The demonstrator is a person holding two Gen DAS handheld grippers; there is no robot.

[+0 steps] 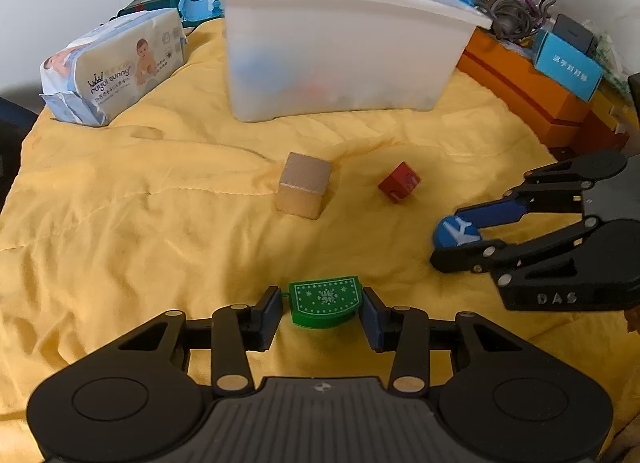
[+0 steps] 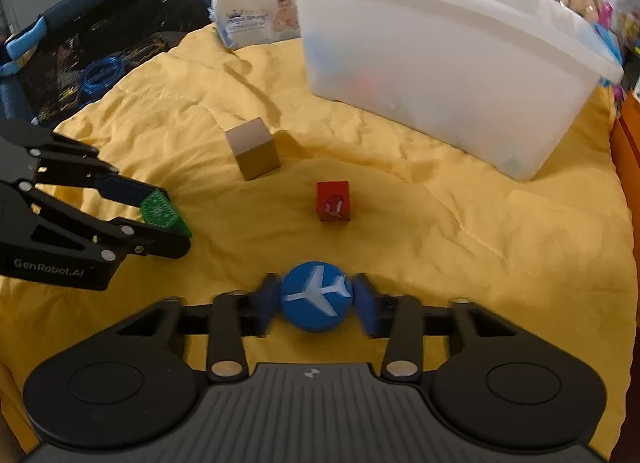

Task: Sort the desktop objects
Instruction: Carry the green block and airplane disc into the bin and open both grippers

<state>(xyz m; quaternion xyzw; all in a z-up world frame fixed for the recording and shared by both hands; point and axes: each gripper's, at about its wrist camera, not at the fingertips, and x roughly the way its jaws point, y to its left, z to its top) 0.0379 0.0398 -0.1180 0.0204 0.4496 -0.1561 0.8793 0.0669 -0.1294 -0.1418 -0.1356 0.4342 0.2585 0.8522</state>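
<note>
Green block (image 1: 325,303), snowflake print — pinched between the pads of the left gripper (image 1: 322,313), held just clear of the yellow cloth (image 1: 160,243), presumably for carrying to the bin. Blue disc (image 2: 316,297), white aeroplane motif — clamped flat-side-up in the right gripper (image 2: 316,299), jaws pressed on its rim. Loose on the cloth: 1 plain wooden cube (image 1: 305,185) at 12 o'clock, 1 red cube (image 1: 399,182) at 1 o'clock. White bin (image 1: 340,43), 12 o'clock beyond both — likely destination. Wipes pack (image 1: 116,63) at 10 o'clock.
</note>
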